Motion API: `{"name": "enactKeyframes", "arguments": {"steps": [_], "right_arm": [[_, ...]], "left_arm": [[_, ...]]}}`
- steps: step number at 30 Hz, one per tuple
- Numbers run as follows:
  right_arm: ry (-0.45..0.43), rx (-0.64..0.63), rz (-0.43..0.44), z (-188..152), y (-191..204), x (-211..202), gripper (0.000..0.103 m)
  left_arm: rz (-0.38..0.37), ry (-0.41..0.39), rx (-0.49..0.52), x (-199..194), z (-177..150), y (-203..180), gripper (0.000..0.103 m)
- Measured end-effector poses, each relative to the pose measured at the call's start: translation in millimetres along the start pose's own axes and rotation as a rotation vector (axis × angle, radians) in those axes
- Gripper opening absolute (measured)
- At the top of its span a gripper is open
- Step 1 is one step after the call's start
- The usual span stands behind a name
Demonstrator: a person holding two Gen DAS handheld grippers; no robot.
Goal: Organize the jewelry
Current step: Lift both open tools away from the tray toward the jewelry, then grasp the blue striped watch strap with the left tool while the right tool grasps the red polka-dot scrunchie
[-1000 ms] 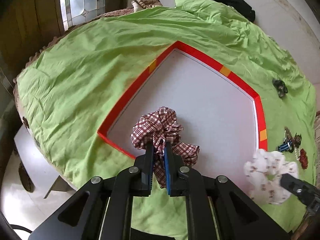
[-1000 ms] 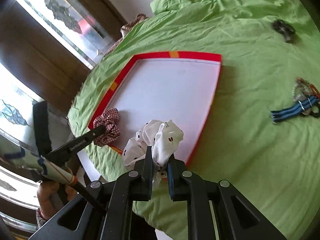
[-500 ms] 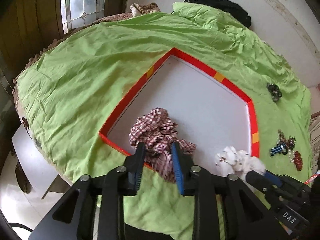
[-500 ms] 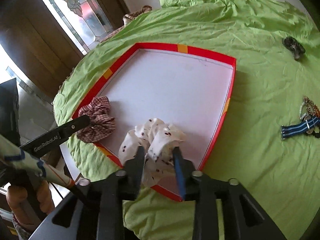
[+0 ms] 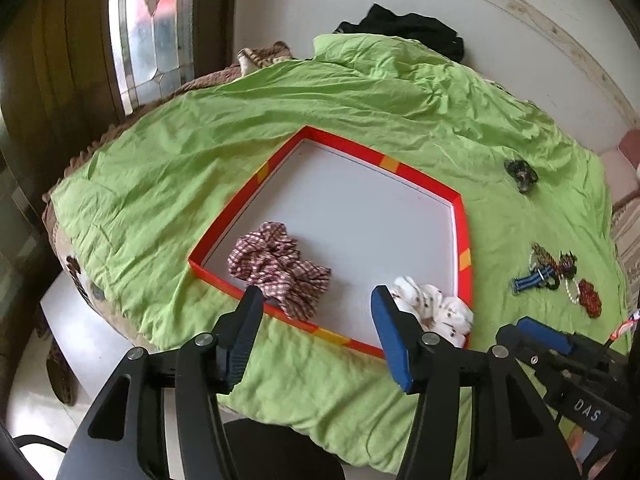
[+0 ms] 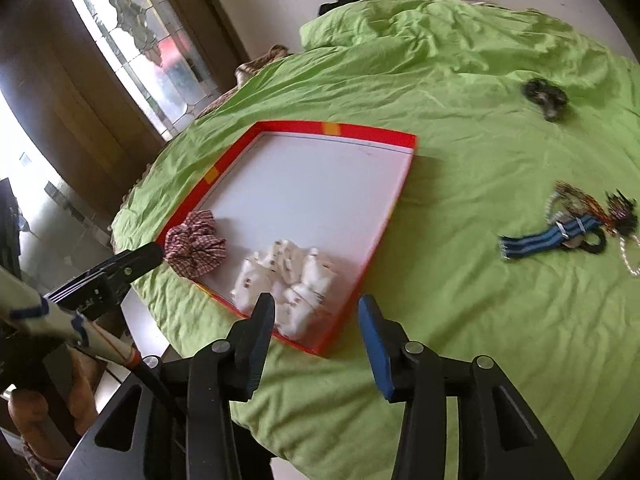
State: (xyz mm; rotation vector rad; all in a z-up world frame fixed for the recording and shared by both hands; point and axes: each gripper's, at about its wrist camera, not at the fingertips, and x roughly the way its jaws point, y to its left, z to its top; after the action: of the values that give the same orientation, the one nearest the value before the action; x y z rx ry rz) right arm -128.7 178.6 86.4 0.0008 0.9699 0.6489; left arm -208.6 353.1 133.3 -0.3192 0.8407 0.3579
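A red-rimmed white tray (image 5: 463,236) (image 6: 372,135) lies on a green bedsheet. A red checked scrunchie (image 5: 278,267) (image 6: 196,244) lies in its near left corner. A white spotted scrunchie (image 5: 434,308) (image 6: 286,280) lies in its near right corner. My left gripper (image 5: 316,326) is open and empty, above the tray's near edge. My right gripper (image 6: 316,328) is open and empty, just behind the white scrunchie. A pile of bracelets, beads and a blue striped strap (image 5: 556,276) (image 6: 580,224) lies on the sheet to the right of the tray.
A small dark item (image 5: 520,174) (image 6: 546,98) lies on the sheet beyond the tray's right side. Black clothing (image 5: 404,30) sits at the bed's far end by the wall. A stained-glass window (image 6: 132,40) is on the left. The bed edge and floor (image 5: 80,340) lie near left.
Both grippers opened and let go of their scrunchies, which now lie in the tray. Both grippers have pulled back and up from the tray.
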Motion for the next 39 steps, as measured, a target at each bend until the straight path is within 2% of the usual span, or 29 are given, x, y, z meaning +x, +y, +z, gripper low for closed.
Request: {"name": "enactKeyframes", "arguments": {"steps": [14, 23, 27, 31, 39], "right_arm": [[-0.08, 0.12, -0.081, -28.6, -74.7, -52.3, 0.054], [-0.094, 0.244, -0.159, -64.7, -150.6, -78.2, 0.055], [-0.095, 0.342, -0.205, -86.2, -192.5, -89.9, 0.055], [-0.108, 0.451, -0.23, -105.5, -234.8, -102.8, 0.055], [-0.148, 0.569, -0.256, -127.4, -290.7, -121.4, 0.055]], "left_arm": [[0.01, -0.011, 0.149, -22.2, -12.9, -64.1, 0.057], [-0.009, 0.01, 0.239, -22.0, -21.7, -105.0, 0.058], [-0.031, 0.033, 0.273, -15.3, -27.1, -123.7, 0.059], [-0.07, 0.089, 0.304, -0.6, -35.1, -147.5, 0.059], [-0.129, 0.15, 0.385, 29.8, -46.3, -198.7, 0.059]]}}
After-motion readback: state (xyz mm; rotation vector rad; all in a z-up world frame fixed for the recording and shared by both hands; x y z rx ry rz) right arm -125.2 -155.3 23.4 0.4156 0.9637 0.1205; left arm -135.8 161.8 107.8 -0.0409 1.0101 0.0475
